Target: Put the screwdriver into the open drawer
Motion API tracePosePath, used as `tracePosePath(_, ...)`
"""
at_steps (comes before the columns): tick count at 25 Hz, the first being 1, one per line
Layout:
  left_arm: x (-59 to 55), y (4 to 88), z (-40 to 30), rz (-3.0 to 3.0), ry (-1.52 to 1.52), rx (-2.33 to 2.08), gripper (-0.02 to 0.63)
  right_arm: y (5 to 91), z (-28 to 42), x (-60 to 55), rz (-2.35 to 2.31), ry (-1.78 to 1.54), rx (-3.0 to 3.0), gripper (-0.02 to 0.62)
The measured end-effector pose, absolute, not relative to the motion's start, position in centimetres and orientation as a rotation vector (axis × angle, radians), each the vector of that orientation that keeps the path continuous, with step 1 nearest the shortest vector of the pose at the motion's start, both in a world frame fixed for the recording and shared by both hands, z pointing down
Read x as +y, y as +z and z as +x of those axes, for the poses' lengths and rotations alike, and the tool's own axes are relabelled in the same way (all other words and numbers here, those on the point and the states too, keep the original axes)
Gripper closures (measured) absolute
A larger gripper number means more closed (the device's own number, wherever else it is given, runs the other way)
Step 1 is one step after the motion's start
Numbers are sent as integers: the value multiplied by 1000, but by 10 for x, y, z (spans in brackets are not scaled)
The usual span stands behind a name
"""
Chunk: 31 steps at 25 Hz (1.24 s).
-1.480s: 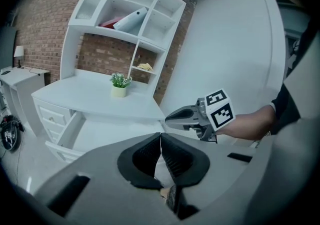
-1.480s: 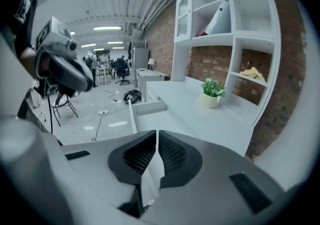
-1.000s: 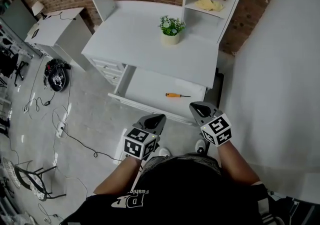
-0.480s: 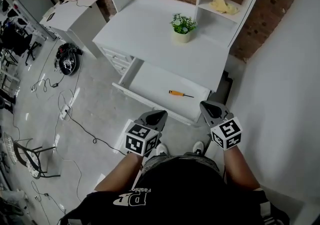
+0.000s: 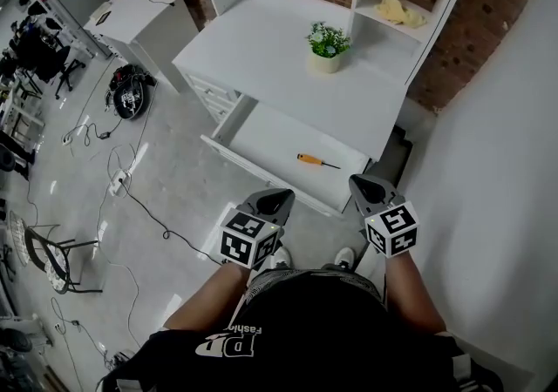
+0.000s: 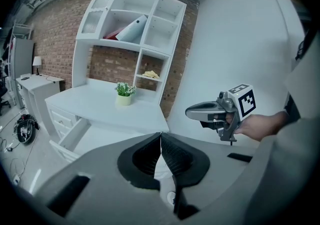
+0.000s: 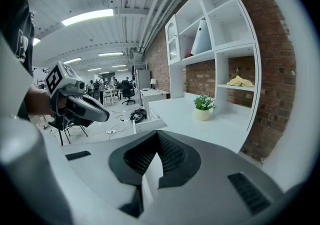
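Observation:
An orange-handled screwdriver (image 5: pixel 316 160) lies inside the open white drawer (image 5: pixel 261 133) under the desk top, near its right end. My left gripper (image 5: pixel 277 199) hangs shut and empty in front of the drawer's front edge, its jaws meeting (image 6: pixel 160 136). My right gripper (image 5: pixel 366 185) is also shut with nothing in it, just off the drawer's right front corner; its jaws touch (image 7: pixel 157 136). Each gripper shows in the other's view: the right gripper (image 6: pixel 192 113) and the left gripper (image 7: pixel 102 116). The screwdriver is hidden in both gripper views.
A white desk (image 5: pixel 288 50) with a hutch carries a small potted plant (image 5: pixel 326 43); a yellow cloth (image 5: pixel 397 9) lies on a shelf. A white wall (image 5: pixel 497 164) stands at the right. Cables (image 5: pixel 122 181), a helmet-like object (image 5: pixel 129 96), a chair frame (image 5: pixel 48 255) and a side cabinet (image 5: pixel 139 16) are at the left.
The view has shifted so the desk and drawer sit further right and higher. Both grippers stay shut in front of the drawer; the right one has drifted a little right. The screwdriver has not moved within the drawer.

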State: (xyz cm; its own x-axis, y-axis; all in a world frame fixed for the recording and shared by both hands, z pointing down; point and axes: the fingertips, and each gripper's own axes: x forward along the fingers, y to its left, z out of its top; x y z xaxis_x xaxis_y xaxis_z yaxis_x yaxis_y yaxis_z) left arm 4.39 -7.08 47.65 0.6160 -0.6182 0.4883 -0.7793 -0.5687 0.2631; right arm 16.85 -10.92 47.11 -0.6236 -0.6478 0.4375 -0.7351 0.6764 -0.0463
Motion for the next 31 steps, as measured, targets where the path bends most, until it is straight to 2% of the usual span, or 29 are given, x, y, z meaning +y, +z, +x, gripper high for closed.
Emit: tracePosePath(31,-65,481,34,2390,489,-1114,588,486,160,-97,1043,284,-2461,589)
